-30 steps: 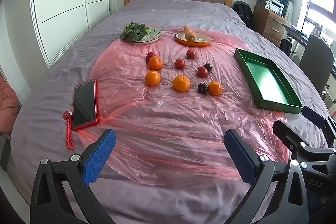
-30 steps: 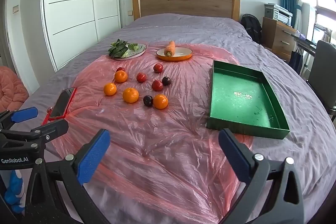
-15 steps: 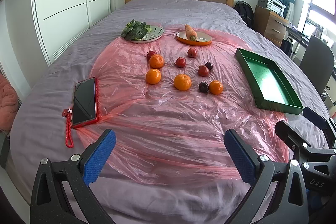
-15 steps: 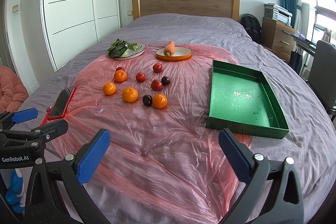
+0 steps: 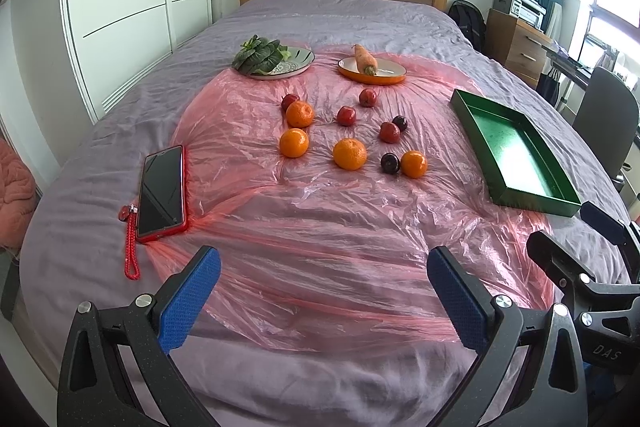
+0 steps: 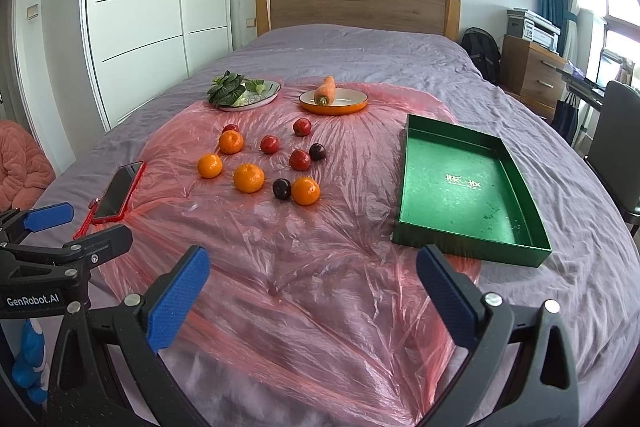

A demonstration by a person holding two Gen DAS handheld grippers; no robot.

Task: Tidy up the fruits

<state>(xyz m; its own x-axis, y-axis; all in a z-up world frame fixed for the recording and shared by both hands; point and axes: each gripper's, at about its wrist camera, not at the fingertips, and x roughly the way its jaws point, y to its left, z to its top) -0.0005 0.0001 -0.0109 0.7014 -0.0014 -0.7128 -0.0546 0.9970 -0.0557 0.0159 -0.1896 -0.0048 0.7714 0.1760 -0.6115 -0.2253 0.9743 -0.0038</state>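
Hovering above the near edge of a pink plastic sheet [image 6: 320, 307], my left gripper [image 5: 320, 291] and right gripper [image 6: 312, 291] gape wide, holding nothing. Oranges [image 6: 249, 177] and plums [image 6: 282, 189] lie scattered mid-sheet, well left of the green tray [image 6: 472, 231].

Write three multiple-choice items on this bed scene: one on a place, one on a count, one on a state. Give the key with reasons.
1. Where does the carrot lie?
A. green rectangular tray
B. orange round dish
C. patterned plate with leafy greens

2. How many round orange citrus fruits sit on the pink plastic sheet?
A. two
B. four
C. six

3. What state is the green rectangular tray in?
A. empty
B. half full of fruit
C. covered

Key: B, the carrot rests on the orange round dish; B, four oranges show, one here; A, only its bare green floor shows.
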